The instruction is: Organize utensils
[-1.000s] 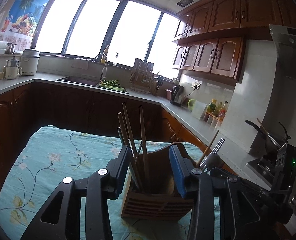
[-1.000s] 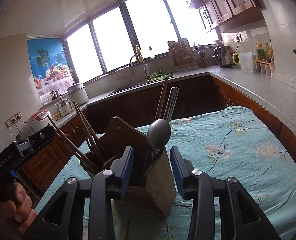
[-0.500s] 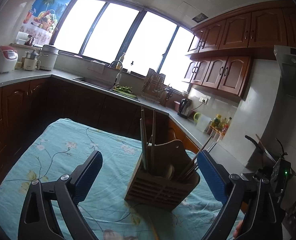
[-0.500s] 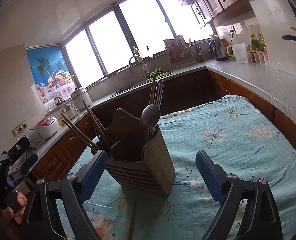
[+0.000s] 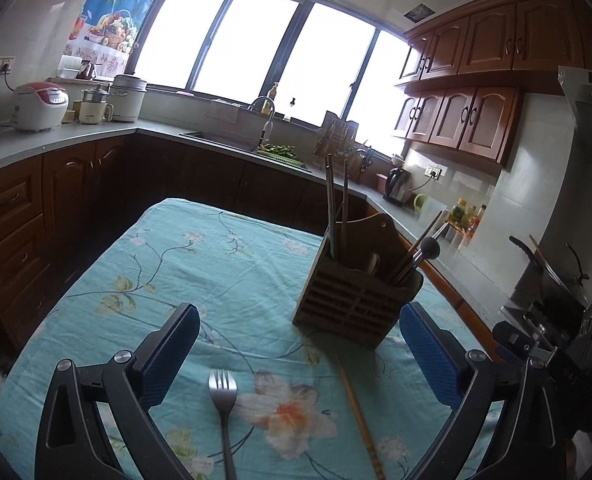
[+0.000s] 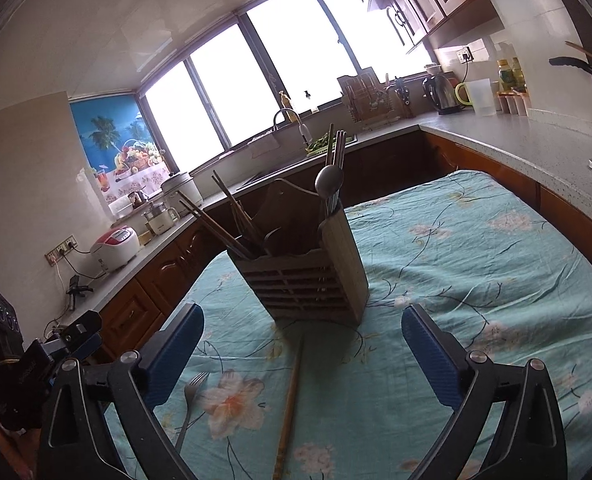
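Over by the left claw (image 5: pixel 300 344), both blue-padded fingers (image 5: pixel 167 352) are spread wide and grip nothing. Between them on the counter (image 5: pixel 215 264), under a teal cloth printed with flowers, lies a metal fork (image 5: pixel 223 404) with its tines pointing away from the camera. To the right of the fork, apart from it, a single wooden chopstick (image 5: pixel 358 412) lies at a slant, its far end almost reaching the foot of the wooden utensil holder (image 5: pixel 356 304). The holder stands upright beyond the claw, nearer the right finger. Dark chopsticks (image 5: pixel 334 208) rise steeply from its left compartment, and a spoon (image 5: pixel 426 252) with other utensils leans out to the right. At the right edge part of the other handheld rig shows.

Seen from the right claw (image 6: pixel 302 344), the fingers (image 6: pixel 432 356) are likewise released and hold nothing. The utensil holder (image 6: pixel 308 276) stands straight ahead between them, well clear of both pads. A spoon (image 6: pixel 328 180) stands bowl up at its right corner beside upright chopsticks (image 6: pixel 338 148), while another bundle (image 6: pixel 219 220) fans out to the left. On the cloth in front, the loose chopstick (image 6: pixel 289 396) runs from near the holder's base toward the camera, and the fork (image 6: pixel 189 400) lies to its left, just beside the left finger. A kettle (image 6: pixel 440 92) stands on the far worktop under the window.
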Available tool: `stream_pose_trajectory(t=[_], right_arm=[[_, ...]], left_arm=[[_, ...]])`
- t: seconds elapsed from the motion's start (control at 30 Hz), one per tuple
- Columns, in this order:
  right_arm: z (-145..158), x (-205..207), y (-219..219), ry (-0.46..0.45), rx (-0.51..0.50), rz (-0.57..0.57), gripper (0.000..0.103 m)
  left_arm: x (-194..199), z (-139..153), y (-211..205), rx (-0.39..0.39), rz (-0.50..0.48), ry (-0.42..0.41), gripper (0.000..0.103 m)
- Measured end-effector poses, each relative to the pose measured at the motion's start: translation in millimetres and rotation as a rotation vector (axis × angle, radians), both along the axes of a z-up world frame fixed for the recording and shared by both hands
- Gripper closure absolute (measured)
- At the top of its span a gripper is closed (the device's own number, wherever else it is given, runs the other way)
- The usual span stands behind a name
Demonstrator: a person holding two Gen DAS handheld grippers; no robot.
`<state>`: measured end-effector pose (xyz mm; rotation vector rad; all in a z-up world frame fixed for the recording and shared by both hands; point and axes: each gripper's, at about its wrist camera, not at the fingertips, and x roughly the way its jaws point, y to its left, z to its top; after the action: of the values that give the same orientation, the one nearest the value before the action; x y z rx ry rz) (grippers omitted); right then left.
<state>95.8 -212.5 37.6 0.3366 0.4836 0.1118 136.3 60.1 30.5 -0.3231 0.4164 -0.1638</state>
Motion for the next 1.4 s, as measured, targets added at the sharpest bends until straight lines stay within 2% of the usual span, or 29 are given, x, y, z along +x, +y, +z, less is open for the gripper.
stream_pose_trajectory(t=[0.2, 0.33, 0.47, 0.57, 0.67, 0.83, 0.9, 1.03, 1.4], right_arm=[[-1, -30, 11, -0.025, -0.030, 0.011, 0.002], [13, -49, 16, -0.066, -0.067, 0.035, 0.001], [41, -67, 26, -0.131, -0.140, 0.059, 0.000], [49, -89, 33, -0.217, -0.218, 0.025, 0.000], [35, -106, 41, -0.264, -0.273, -0.020, 0.000], [-2, -118, 49, -0.239, -0.313, -0.080, 0.000], [-11, -123, 50, -0.221, -0.310, -0.082, 0.000], [-19, -129, 52, -0.200, -0.317, -0.075, 0.000], [-28, -138, 55, -0.175, -0.323, -0.063, 0.000]], left_arm=[[-37, 5, 1, 0.068, 0.007, -0.010, 0.002], [-60, 10, 1, 0.115, -0.009, -0.033, 0.002], [-88, 29, -1, 0.172, -0.001, -0.123, 0.001], [-111, 36, -5, 0.228, 0.036, -0.204, 0.001], [-129, 23, -10, 0.262, 0.069, -0.223, 0.001], [-146, -10, -16, 0.239, 0.073, -0.187, 0.001], [-150, -18, -18, 0.258, 0.079, -0.182, 0.001], [-156, -24, -21, 0.290, 0.081, -0.169, 0.001], [-156, -23, -18, 0.312, 0.090, -0.139, 0.001]])
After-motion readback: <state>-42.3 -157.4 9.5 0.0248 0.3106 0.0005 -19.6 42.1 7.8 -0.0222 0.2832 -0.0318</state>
